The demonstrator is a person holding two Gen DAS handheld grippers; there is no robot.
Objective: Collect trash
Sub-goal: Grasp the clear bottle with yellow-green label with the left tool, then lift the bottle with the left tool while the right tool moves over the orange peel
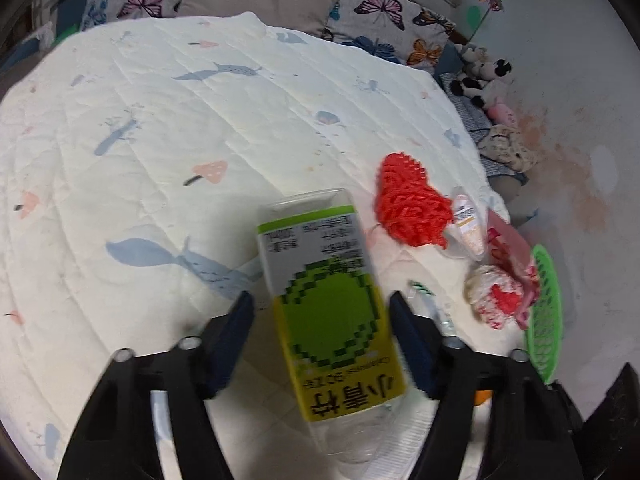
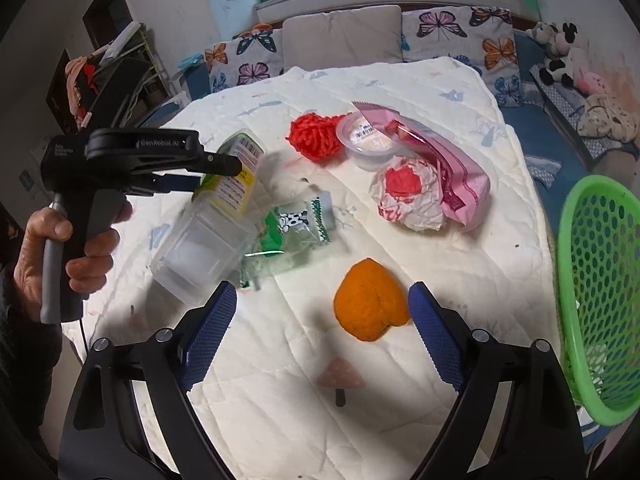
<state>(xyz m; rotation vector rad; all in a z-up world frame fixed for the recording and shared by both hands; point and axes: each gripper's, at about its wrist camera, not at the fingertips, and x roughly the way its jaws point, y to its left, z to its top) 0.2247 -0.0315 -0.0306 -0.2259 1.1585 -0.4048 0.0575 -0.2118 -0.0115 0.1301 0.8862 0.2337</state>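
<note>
— Looking along my left gripper (image 1: 322,312), what did I have between the fingers?

— I had the clear plastic bottle (image 1: 332,300) with the yellow and green label lying between them, base pointing away over the white quilt (image 1: 160,140). The blue pads stood apart on either side with a gap to the label, so the jaws were spread and not clamping it. The picture was blurred there, so I couldn't tell whether the bottle rested on the quilt.

— And my right gripper (image 2: 322,312)?

— Spread wide as well, holding nothing. The orange peel (image 2: 370,300) lay on the quilt between its fingertips, closer to the right pad.

— Where was the other trash?

— Farther out I saw a green and clear wrapper (image 2: 296,228), a crumpled red and white paper (image 2: 408,196), a pink bag (image 2: 448,168), a small plastic cup (image 2: 368,140) and a tuft of red yarn (image 2: 316,136), all near each other. The green basket (image 2: 600,280) stood at the quilt's right edge.
</note>
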